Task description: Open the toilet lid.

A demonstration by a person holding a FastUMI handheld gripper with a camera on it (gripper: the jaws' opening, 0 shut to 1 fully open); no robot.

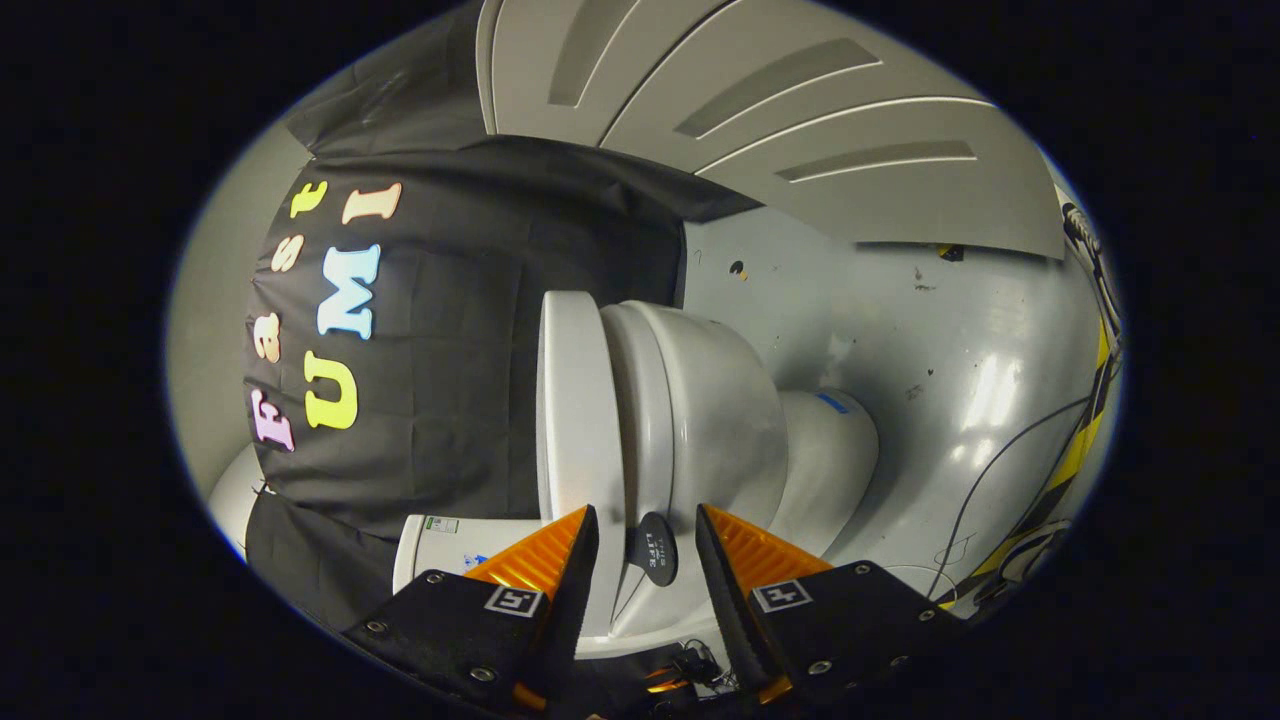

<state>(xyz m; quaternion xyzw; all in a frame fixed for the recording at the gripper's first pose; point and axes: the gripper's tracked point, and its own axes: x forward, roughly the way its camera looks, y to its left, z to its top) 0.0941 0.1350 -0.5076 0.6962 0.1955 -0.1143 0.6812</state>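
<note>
The view is rolled on its side, with the floor to the right. A white toilet stands ahead, its flat lid [578, 400] lying down on the seat and bowl [710, 420], above the pedestal [835, 450]. A small black round tab [655, 548] sticks out at the lid's near edge. My gripper [648, 520] is open, and the tab sits in the gap between its two fingertips, with neither finger pressing on it. The lid's edge runs away just beyond the left finger [560, 555].
The white tank [450, 545] shows beside the left finger, against the black cloth wall [450, 380]. A glossy grey floor [950, 380] carries thin cables [1000, 470] and yellow-black tape [1085, 420]. White panelled boards [800, 110] stand beyond.
</note>
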